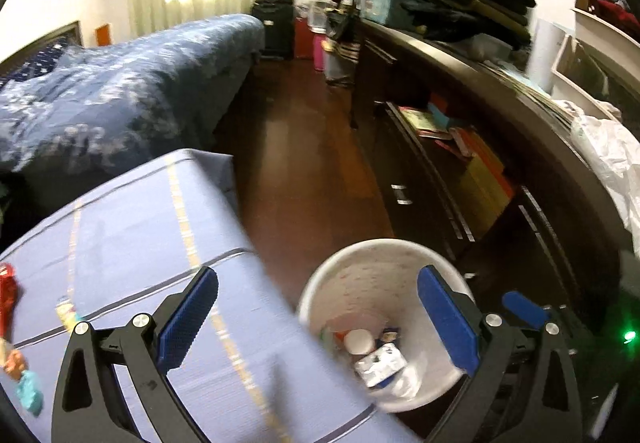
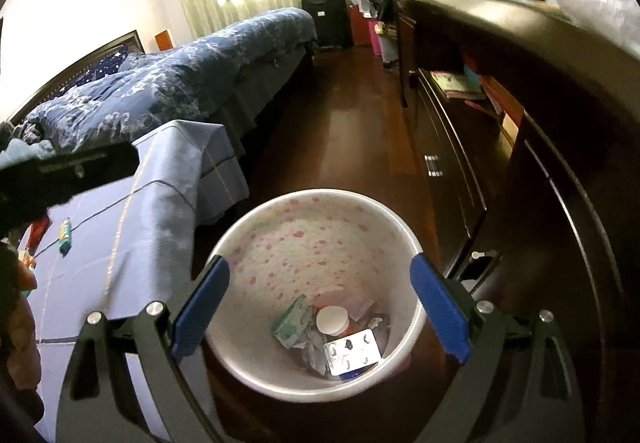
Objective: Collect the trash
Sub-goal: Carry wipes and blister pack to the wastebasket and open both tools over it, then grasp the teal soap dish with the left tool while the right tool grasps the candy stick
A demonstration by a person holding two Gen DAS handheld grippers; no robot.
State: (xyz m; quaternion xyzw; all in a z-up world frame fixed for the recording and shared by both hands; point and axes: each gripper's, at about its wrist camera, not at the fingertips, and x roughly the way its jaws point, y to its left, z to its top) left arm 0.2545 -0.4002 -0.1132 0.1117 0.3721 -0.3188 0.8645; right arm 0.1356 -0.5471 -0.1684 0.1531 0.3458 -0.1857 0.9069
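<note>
Trash wrappers (image 1: pixel 20 359) lying at the left on the pale blue striped cloth-covered bench (image 1: pixel 132 227), left gripper (image 1: pixel 316 319) spread wide and empty, white pink-spotted round bin (image 2: pixel 316 243) on the wooden floor holding a silver blister pack (image 2: pixel 352 353), right gripper (image 2: pixel 320 307) spread wide, empty above it.

Each gripper is built from black, angular finger arms with triangular cut-outs. The left gripper (image 1: pixel 318 317) and the right gripper (image 2: pixel 320 309) are fitted with blue, finely ribbed pads (image 1: pixel 186 317) on the inner faces. Round silver screw heads (image 2: pixel 485 306) are set at the finger pivots.
</note>
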